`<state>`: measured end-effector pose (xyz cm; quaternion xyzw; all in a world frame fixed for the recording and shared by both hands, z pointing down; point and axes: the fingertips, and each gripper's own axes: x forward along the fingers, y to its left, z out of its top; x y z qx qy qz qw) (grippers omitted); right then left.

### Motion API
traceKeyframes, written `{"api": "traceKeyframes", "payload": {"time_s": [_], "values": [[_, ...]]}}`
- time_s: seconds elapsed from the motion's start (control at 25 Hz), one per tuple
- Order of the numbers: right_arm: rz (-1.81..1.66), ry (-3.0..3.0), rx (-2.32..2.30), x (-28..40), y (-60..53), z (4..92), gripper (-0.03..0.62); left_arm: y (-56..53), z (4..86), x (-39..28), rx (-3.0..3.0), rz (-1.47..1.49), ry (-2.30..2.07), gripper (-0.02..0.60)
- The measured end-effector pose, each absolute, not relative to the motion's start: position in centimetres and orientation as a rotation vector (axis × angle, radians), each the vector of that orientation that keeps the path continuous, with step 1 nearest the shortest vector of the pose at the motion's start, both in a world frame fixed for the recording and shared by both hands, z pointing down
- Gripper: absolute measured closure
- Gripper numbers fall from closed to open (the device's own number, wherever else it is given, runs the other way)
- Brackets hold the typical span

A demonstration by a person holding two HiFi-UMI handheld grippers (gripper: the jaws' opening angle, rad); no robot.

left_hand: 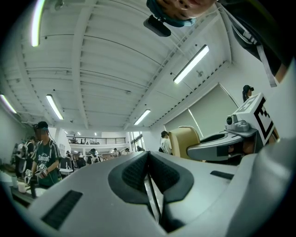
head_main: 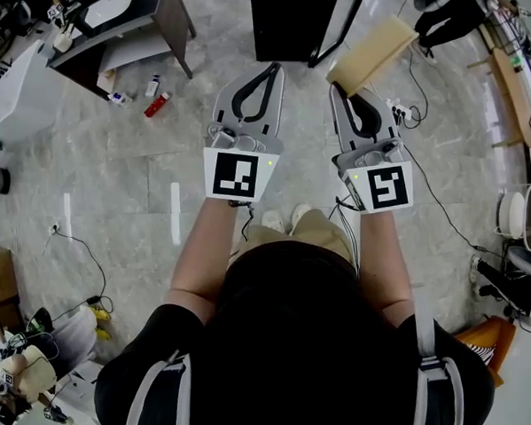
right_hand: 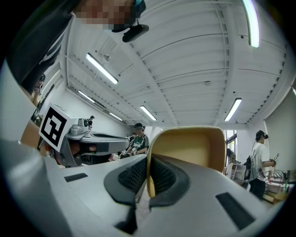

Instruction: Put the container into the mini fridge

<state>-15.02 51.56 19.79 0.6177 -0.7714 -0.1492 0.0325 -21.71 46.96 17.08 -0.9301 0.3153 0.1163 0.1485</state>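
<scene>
The right gripper [right_hand: 148, 181] pinches one wall of the tan container [right_hand: 192, 148], which juts past its fingertips; the left gripper [left_hand: 150, 185] is closed, nothing between its fingers. Gripped by one thin edge, the container could swivel or slip if swung quickly

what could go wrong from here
The right gripper pinches only one thin wall of the container, so it could pivot or slip out. The left gripper is shut and empty, giving no support. A power strip lies on the floor just ahead: a possible trip hazard.
</scene>
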Motion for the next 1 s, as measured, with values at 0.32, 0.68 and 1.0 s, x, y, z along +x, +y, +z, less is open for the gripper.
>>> {"api": "traceKeyframes", "payload": {"time_s": [0.32,0.68,1.0], "values": [[-0.485,-2.368,1.883,-15.1,51.1,19.1,0.556,46.3,16.1,-22.4,-2.638,0.337,0.904,0.558],[-0.521,-2.417,1.856,-13.4,47.0,19.4,0.556,42.5,16.2,-20.7,-2.538,0.242,0.889,0.558],[-0.566,-2.490,1.796,-9.8,36.3,20.3,0.556,32.3,17.2,-16.3,-2.474,0.194,0.903,0.558]]}}
